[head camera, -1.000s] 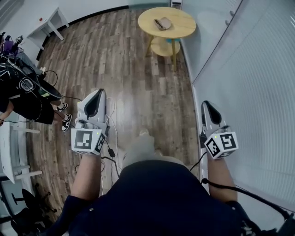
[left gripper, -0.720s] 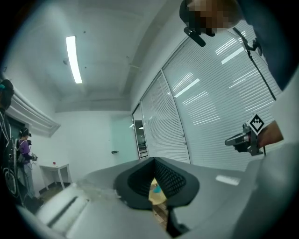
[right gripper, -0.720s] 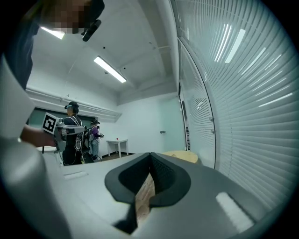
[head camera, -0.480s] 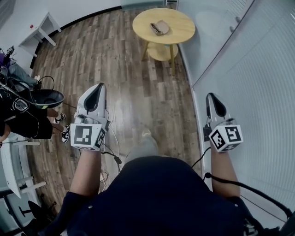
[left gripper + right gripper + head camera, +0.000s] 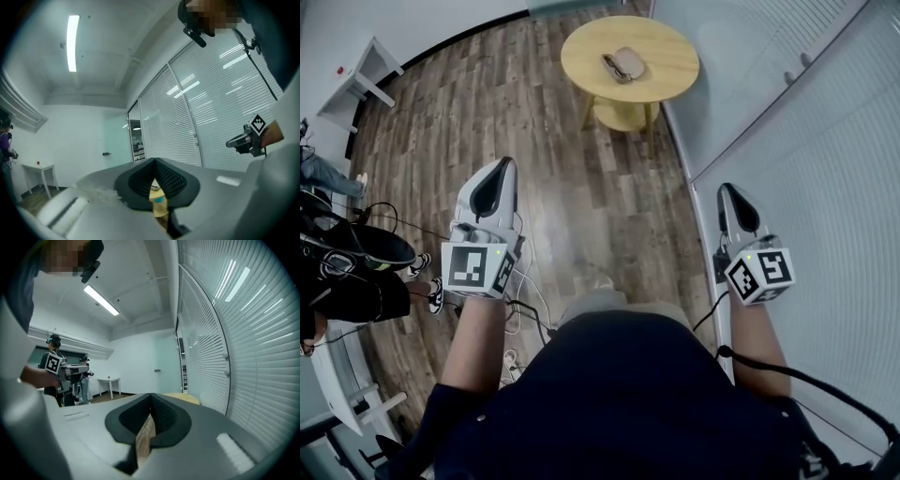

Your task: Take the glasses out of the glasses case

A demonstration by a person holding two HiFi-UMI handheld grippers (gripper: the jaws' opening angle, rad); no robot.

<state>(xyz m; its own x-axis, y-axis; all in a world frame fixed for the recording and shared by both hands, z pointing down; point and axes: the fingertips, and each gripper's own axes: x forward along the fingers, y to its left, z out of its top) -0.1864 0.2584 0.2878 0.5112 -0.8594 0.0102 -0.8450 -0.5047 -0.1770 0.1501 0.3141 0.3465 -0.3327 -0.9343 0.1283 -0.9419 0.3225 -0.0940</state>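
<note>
A tan glasses case (image 5: 624, 63) lies closed on a round wooden table (image 5: 666, 42) at the far end of the room, well ahead of both grippers. My left gripper (image 5: 499, 178) is held level over the wooden floor, jaws shut and holding nothing. My right gripper (image 5: 733, 202) is beside the glass wall, also shut and holding nothing. In the left gripper view the jaws (image 5: 154, 164) meet at their tips, and the table (image 5: 157, 194) shows small through the gap below them. In the right gripper view the table top (image 5: 183, 398) peeks over the shut jaws (image 5: 151, 397).
A glass wall with white blinds (image 5: 825, 187) runs along the right. A white desk (image 5: 366, 70) stands at the far left. A person in dark clothes (image 5: 347, 272) stands at the left among cables. More cables (image 5: 520, 305) lie on the floor by my feet.
Both grippers have travelled forward down the room and the table with the case has come nearer in the head view. The jaws stay shut.
</note>
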